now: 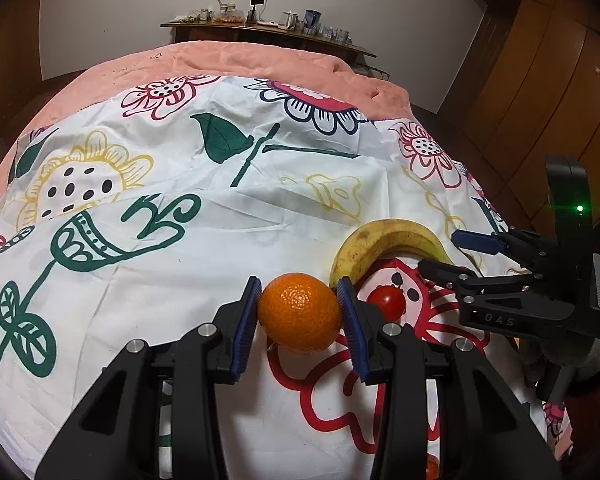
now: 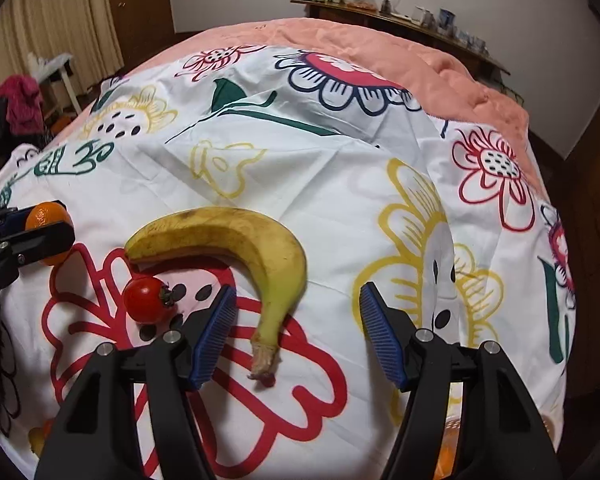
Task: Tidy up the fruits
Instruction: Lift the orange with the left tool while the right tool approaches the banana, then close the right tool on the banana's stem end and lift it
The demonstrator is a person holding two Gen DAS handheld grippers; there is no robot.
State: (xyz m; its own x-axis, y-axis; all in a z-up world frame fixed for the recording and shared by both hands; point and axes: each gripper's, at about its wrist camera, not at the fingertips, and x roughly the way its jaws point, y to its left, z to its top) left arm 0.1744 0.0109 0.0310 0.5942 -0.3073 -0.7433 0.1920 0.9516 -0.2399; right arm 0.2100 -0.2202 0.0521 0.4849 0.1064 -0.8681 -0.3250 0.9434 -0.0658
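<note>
a white cloth (image 1: 188, 240) printed with big outline flowers in red, yellow, green and navy lies spread over a salmon-pink quilt (image 1: 260, 60) on a bed, wrinkled in long folds across its middle. behind the bed a dark wooden sideboard (image 1: 260, 34) stands against a pale wall, crowded with cups, jars and small bottles too small to tell apart. brown wooden cupboard doors (image 1: 540, 80) fill the right of the room; in the right wrist view beige curtains (image 2: 60, 20) hang at the far left, with a magenta garment (image 2: 20, 100) heaped beside a small white stool. the left gripper (image 1: 300, 312) has its blue pads pressed on both sides of an orange (image 1: 300, 312), holding it just above the cloth. just beside it, on a red printed flower, a cherry tomato (image 2: 146, 300) rests near the inner curve of a spotted yellow banana (image 2: 236, 236), whose stem end points toward the right gripper (image 2: 298, 336). that gripper's fingers stand moderately wide and empty, with the banana's stem lying on the cloth between them, untouched by either pad.
</note>
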